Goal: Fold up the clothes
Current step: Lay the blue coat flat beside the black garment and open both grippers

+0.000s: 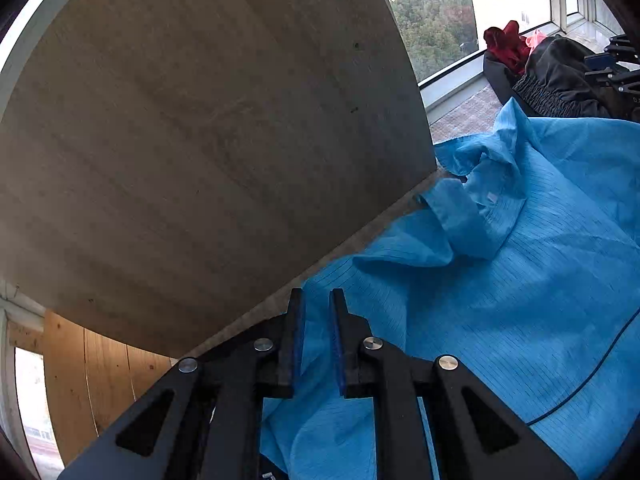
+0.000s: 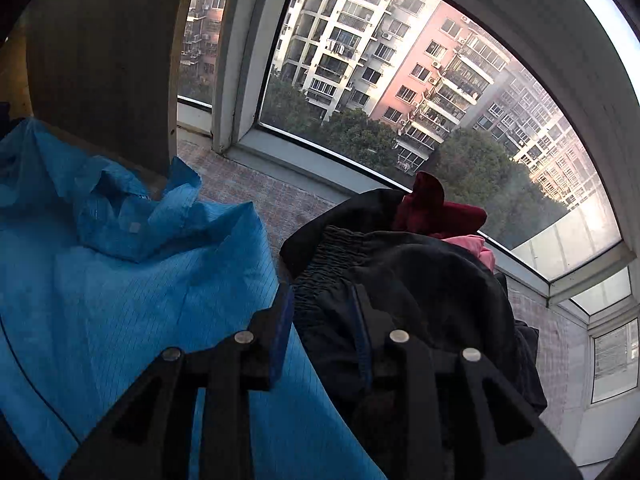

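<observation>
A blue striped garment (image 1: pixel 520 300) lies spread on the table, its collar (image 1: pixel 480 200) crumpled near a grey panel. My left gripper (image 1: pixel 318 312) hovers at the garment's near edge; its jaws stand a narrow gap apart, with blue cloth showing through and nothing pinched. In the right wrist view the same blue garment (image 2: pixel 120 300) fills the left side. My right gripper (image 2: pixel 322 296) is wide open above the line where the blue cloth meets a black garment (image 2: pixel 420 280) with an elastic waistband. The right gripper (image 1: pixel 612 64) also shows at the far right of the left wrist view.
A large grey panel (image 1: pixel 200 140) stands upright along the garment's left edge. A pile holds the black garment, a dark red one (image 2: pixel 436 208) and a pink one (image 2: pixel 472 248). Bare speckled tabletop (image 2: pixel 256 188) runs to the window sill (image 2: pixel 320 160). A thin dark cord (image 1: pixel 592 372) crosses the blue cloth.
</observation>
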The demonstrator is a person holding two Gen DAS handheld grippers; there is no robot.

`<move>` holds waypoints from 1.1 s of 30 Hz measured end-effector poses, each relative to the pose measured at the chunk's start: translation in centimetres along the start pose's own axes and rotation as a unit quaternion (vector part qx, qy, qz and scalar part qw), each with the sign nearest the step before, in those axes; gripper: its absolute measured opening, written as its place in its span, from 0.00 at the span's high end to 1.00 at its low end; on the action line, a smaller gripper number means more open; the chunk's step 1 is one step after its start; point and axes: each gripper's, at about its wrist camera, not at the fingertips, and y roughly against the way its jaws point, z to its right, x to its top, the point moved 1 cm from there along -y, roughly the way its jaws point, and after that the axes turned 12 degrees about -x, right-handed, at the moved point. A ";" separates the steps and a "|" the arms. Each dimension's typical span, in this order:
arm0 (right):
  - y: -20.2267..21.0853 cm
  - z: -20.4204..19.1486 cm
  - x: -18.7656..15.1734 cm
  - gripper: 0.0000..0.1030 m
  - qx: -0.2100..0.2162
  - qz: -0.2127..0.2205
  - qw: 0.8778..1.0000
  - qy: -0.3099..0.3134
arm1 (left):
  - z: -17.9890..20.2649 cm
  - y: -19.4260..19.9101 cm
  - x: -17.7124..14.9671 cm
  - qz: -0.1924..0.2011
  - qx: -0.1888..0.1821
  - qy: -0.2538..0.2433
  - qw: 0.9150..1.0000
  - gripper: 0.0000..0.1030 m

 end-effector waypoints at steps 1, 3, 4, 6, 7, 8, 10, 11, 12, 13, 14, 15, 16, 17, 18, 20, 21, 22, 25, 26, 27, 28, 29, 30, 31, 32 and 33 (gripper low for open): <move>0.2 0.3 -1.2 0.61 0.003 -0.009 1.000 0.002 | 0.0 0.6 -1.8 0.004 0.000 0.008 1.000 0.87; 0.7 0.9 -3.9 0.58 0.009 -0.023 1.000 0.008 | 0.0 2.6 -5.4 0.010 -0.004 0.023 1.000 0.87; 1.2 1.0 -5.8 0.58 0.013 -0.028 0.999 0.013 | 0.1 3.8 -7.3 0.011 -0.011 0.028 0.999 0.87; 2.1 1.1 -9.9 0.57 0.016 -0.044 0.999 0.019 | 0.5 5.6 -12.5 0.014 -0.033 0.045 0.998 0.82; 2.4 1.4 -12.1 0.57 0.016 -0.055 0.998 0.015 | 1.0 6.3 -14.9 0.012 -0.046 0.058 0.997 0.80; 2.8 1.8 -14.2 0.57 0.016 -0.066 0.998 0.009 | 1.6 6.9 -17.4 0.007 -0.060 0.076 0.995 0.75; 3.3 2.8 -18.2 0.57 0.026 -0.084 0.996 -0.018 | 2.9 7.5 -22.4 -0.011 -0.086 0.114 0.990 0.74; 3.7 3.5 -20.0 0.57 0.032 -0.092 0.995 -0.039 | 3.7 7.6 -24.8 -0.021 -0.099 0.132 0.986 0.74; 4.1 4.0 -21.6 0.57 0.037 -0.096 0.993 -0.060 | 4.5 7.6 -26.9 -0.029 -0.110 0.149 0.982 0.74; 4.6 4.3 -22.8 0.57 0.043 -0.099 0.991 -0.076 | 5.2 7.5 -28.7 -0.037 -0.118 0.164 0.979 0.74; 5.2 4.5 -23.8 0.57 0.051 -0.100 0.990 -0.086 | 5.9 7.3 -30.4 -0.045 -0.125 0.181 0.975 0.74; 5.6 4.5 -24.7 0.57 0.056 -0.100 0.989 -0.090 | 6.5 6.9 -32.0 -0.050 -0.135 0.199 0.969 0.74; 6.0 4.2 -25.4 0.57 0.060 -0.101 0.989 -0.087 | 6.8 6.4 -33.3 -0.054 -0.144 0.219 0.964 0.74; 6.2 4.0 -26.1 0.57 0.058 -0.102 0.990 -0.084 | 7.2 5.8 -34.4 -0.060 -0.148 0.236 0.959 0.74; 6.3 3.7 -26.7 0.57 0.051 -0.103 0.990 -0.080 | 7.5 5.0 -35.5 -0.065 -0.150 0.250 0.954 0.74; 6.1 3.6 -27.7 0.57 0.045 -0.107 0.990 -0.086 | 7.6 3.8 -36.2 -0.065 -0.158 0.274 0.946 0.74; 5.9 3.8 -28.1 0.57 0.047 -0.111 0.988 -0.097 | 7.6 3.2 -36.4 -0.064 -0.162 0.286 0.942 0.74; 5.9 4.1 -28.5 0.57 0.049 -0.113 0.986 -0.110 | 7.7 2.6 -36.6 -0.063 -0.167 0.297 0.938 0.74; 6.6 5.0 -29.5 0.57 0.058 -0.112 0.983 -0.135 | 7.7 1.0 -36.9 -0.057 -0.182 0.329 0.925 0.73; 6.9 5.2 -29.8 0.57 0.056 -0.111 0.983 -0.135 | 7.8 0.5 -36.6 -0.055 -0.184 0.332 0.923 0.73; 7.2 5.1 -29.9 0.57 0.053 -0.109 0.984 -0.132 | 8.0 0.0 -36.2 -0.056 -0.185 0.333 0.923 0.72; 7.5 4.9 -29.9 0.57 0.051 -0.108 0.985 -0.127 | 8.3 -0.6 -35.8 -0.059 -0.181 0.330 0.925 0.72; 7.8 4.8 -29.9 0.57 0.050 -0.106 0.985 -0.124 | 8.7 -1.1 -35.5 -0.065 -0.177 0.324 0.927 0.72; 8.1 4.7 -29.9 0.57 0.049 -0.104 0.986 -0.122 | 9.1 -1.3 -35.1 -0.064 -0.172 0.316 0.931 0.73; 8.4 4.6 -30.0 0.57 0.049 -0.101 0.986 -0.123 | 9.4 -1.3 -34.6 -0.060 -0.164 0.305 0.936 0.76; 8.8 4.7 -30.0 0.57 0.049 -0.097 0.986 -0.124 | 9.6 -1.3 -34.4 -0.057 -0.162 0.303 0.938 0.97; 9.2 4.7 -30.0 0.57 0.049 -0.094 0.986 -0.126 | 9.7 -1.3 -34.3 -0.053 -0.162 0.304 0.937 1.00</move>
